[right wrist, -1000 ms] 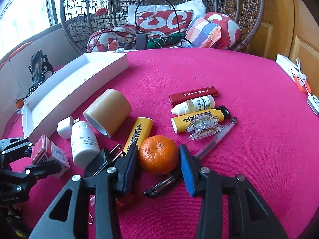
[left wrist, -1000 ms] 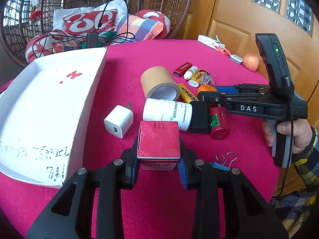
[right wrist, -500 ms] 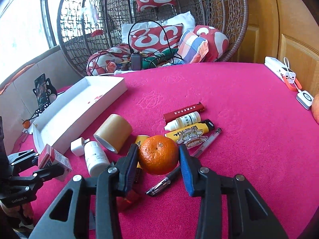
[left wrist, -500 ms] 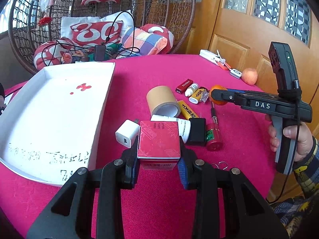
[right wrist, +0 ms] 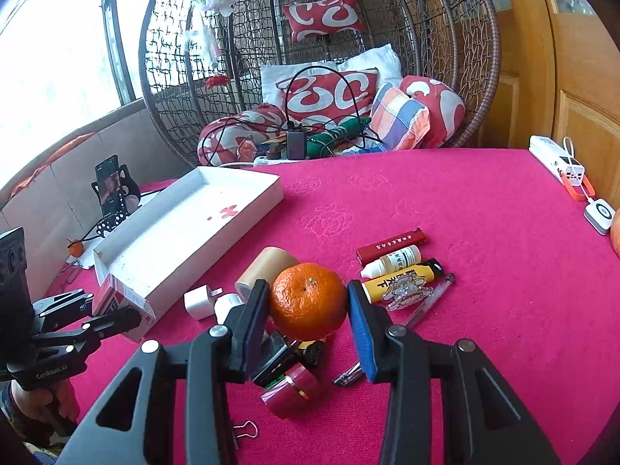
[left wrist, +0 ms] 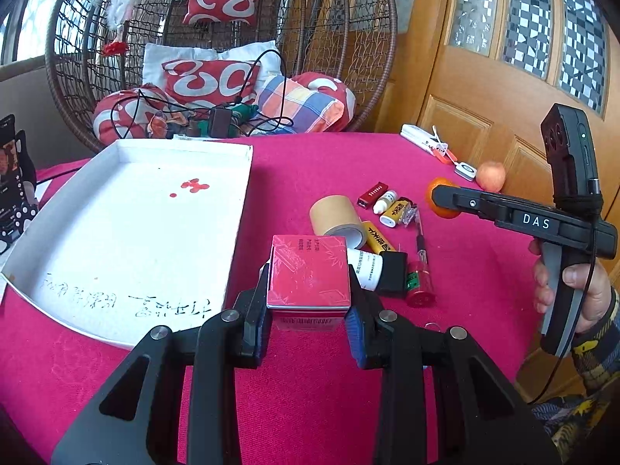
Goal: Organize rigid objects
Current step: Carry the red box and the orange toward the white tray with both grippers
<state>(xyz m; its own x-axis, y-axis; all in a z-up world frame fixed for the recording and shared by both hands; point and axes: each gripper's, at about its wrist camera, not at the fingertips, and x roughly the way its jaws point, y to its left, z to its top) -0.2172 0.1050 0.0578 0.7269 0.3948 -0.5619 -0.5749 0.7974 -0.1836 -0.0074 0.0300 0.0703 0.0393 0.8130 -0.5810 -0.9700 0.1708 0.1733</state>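
Observation:
My left gripper (left wrist: 308,321) is shut on a red square box (left wrist: 308,273) and holds it above the pink tablecloth, right of the white tray (left wrist: 128,228). The box also shows in the right wrist view (right wrist: 122,304) beside the tray (right wrist: 186,228). My right gripper (right wrist: 308,321) is shut on an orange (right wrist: 308,300) and holds it above the pile of small objects. In the left wrist view the right gripper (left wrist: 445,199) holds the orange (left wrist: 436,188) at the right.
On the cloth lie a tape roll (left wrist: 337,217), white pill bottle (left wrist: 366,267), red cylinder (right wrist: 290,389), white charger (right wrist: 199,302), red lighter (right wrist: 389,246), dropper bottle (right wrist: 393,261), yellow lighter (right wrist: 401,281), pen (right wrist: 422,304) and binder clip (right wrist: 244,432). A wicker chair (right wrist: 310,58) stands behind.
Both grippers have risen from the table, the left with the red box, the right with the orange. The table items look farther away now.

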